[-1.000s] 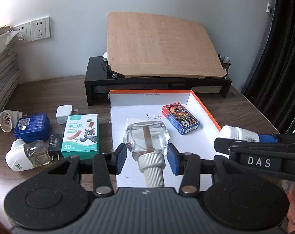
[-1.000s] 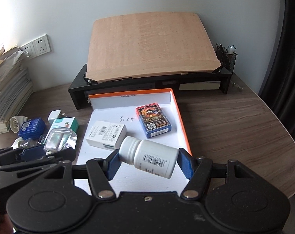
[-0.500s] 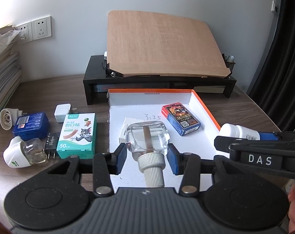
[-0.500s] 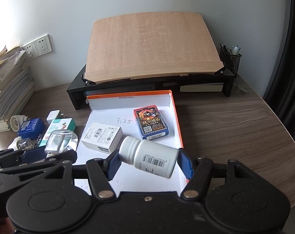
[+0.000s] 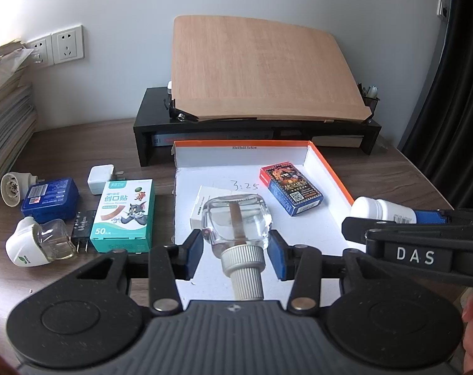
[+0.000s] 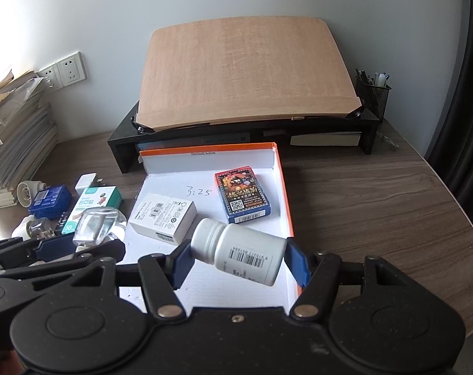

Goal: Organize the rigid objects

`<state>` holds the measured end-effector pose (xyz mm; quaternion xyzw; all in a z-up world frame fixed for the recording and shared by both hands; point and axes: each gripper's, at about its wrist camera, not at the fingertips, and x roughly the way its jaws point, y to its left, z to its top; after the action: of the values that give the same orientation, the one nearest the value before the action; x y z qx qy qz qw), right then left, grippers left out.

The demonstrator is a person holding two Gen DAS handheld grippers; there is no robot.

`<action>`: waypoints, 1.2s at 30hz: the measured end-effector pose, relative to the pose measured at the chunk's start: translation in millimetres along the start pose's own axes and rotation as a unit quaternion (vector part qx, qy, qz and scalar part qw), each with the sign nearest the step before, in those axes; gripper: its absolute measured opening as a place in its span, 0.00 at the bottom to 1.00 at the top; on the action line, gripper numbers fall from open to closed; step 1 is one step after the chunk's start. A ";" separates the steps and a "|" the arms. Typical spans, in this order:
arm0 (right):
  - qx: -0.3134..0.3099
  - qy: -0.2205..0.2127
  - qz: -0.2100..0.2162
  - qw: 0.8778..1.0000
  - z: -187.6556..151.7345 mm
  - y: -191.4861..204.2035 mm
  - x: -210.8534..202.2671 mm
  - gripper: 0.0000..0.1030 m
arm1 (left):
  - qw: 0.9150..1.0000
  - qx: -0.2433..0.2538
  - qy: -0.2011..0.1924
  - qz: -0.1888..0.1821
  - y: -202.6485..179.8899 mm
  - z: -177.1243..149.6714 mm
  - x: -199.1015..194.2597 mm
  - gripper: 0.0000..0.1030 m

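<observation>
The left tool (image 5: 235, 253) is clamping a clear glass bottle (image 5: 236, 218) by its sides, cap toward the camera, above the white tray (image 5: 305, 156). The right tool (image 6: 238, 257) is gripping a white pill bottle (image 6: 242, 251), tilted, over the tray's right edge. A card box (image 6: 241, 194) and a white box (image 6: 163, 218) are lying inside.

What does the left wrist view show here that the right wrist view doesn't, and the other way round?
Only the left wrist view shows the clear bottle's ribbed cap and inner wick, and a fingertip at the right edge. Only the right wrist view shows the white pill bottle's barcode label and the white box's printed top. Both show the left gripper clamping the clear bottle, the right gripper clamping the pill bottle, the orange-rimmed tray and the card deck.
</observation>
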<state>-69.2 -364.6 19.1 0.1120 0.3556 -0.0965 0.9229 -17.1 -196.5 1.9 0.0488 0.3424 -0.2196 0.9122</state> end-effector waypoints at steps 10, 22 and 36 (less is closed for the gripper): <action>-0.002 0.000 0.001 1.000 0.0 2.5 -0.3 0.74 | 1.000 -0.001 0.000 0.003 2.0 0.1 -1.9 0.44; -0.004 0.002 0.004 1.000 1.2 3.4 1.9 0.74 | 1.000 -0.001 0.000 0.006 3.2 1.1 -1.5 0.44; -0.007 0.003 0.004 1.000 4.7 5.9 4.9 0.74 | 1.000 -0.001 0.002 0.007 6.9 3.2 2.0 0.44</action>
<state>-61.2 -360.7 19.9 0.1072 0.3581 -0.0900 0.9231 -10.8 -191.8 2.5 0.0507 0.3443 -0.2126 0.9131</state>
